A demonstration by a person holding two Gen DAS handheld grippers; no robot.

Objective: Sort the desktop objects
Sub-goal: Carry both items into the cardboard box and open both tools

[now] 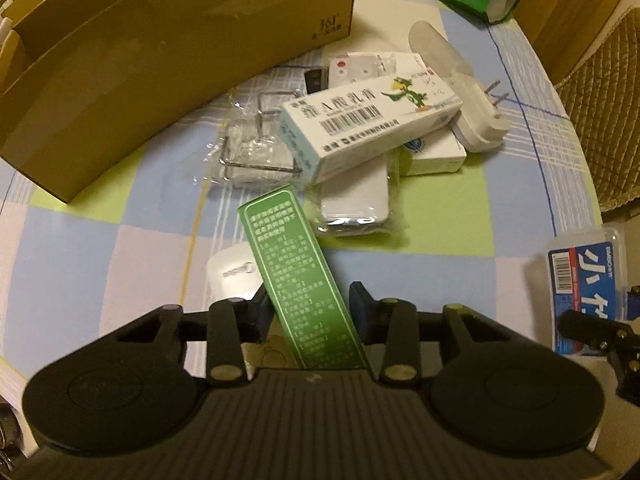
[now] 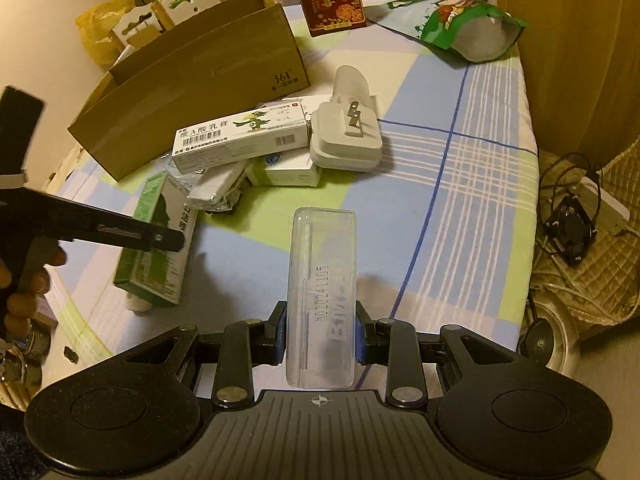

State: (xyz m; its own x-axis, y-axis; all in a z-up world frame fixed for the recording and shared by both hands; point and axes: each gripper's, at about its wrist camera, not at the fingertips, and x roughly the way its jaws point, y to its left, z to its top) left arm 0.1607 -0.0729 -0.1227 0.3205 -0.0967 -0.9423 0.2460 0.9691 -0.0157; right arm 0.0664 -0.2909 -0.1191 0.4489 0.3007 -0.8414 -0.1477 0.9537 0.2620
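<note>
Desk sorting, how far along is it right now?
Early. Nothing shows as sorted; the cardboard box's inside is hidden. In hand: the left gripper holds a green box, the right gripper a clear case. Left on the table: the white carton, the plug and wrapped items.

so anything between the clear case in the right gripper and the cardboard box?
Yes. The pile sits on that line: the white medicine box, the plug adapter and a wrapped white item lie between the clear case and the cardboard box.
</note>
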